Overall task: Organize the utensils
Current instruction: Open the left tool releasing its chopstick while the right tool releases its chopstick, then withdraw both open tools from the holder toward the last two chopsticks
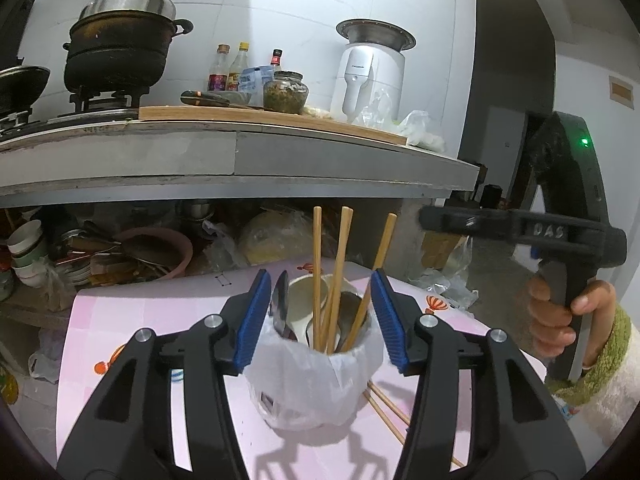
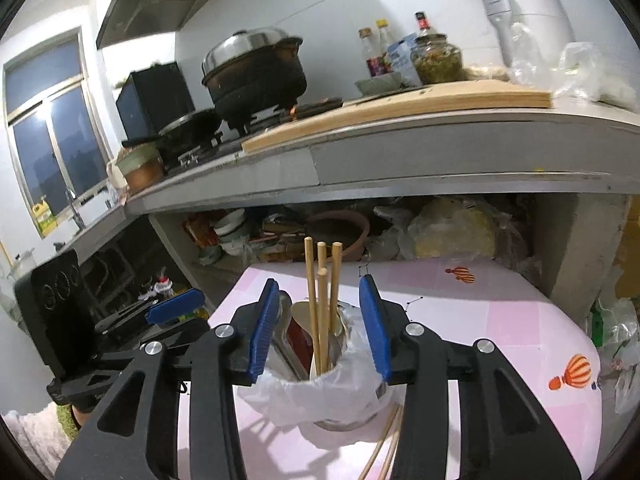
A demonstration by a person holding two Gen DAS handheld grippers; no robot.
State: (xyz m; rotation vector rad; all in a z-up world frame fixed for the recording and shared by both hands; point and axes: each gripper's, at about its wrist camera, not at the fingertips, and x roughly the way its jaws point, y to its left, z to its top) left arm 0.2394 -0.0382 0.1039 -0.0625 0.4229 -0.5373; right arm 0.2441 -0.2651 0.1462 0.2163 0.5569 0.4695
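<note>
Both my left gripper [image 1: 318, 318] and right gripper [image 2: 320, 326] stand released, straddling the holder [image 1: 316, 376]. Chopsticks [image 1: 340, 276] point twelve o'clock, axis upright. Only the left view shows my hand [image 1: 560, 320] at three o'clock.

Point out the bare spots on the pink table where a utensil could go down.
Free: pink table right of the bag-lined utensil cup, out to the balloon prints; also the strip behind it. Crowded: loose wooden chopsticks at the cup's near right foot; both grippers flank it.

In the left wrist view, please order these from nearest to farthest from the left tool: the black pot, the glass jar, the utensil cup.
1. Utensil cup: on the pink table, between the open fingers of the left tool.
2. Glass jar: on the counter, centre.
3. Black pot: on the stove, far left, seemingly slightly farther.
</note>
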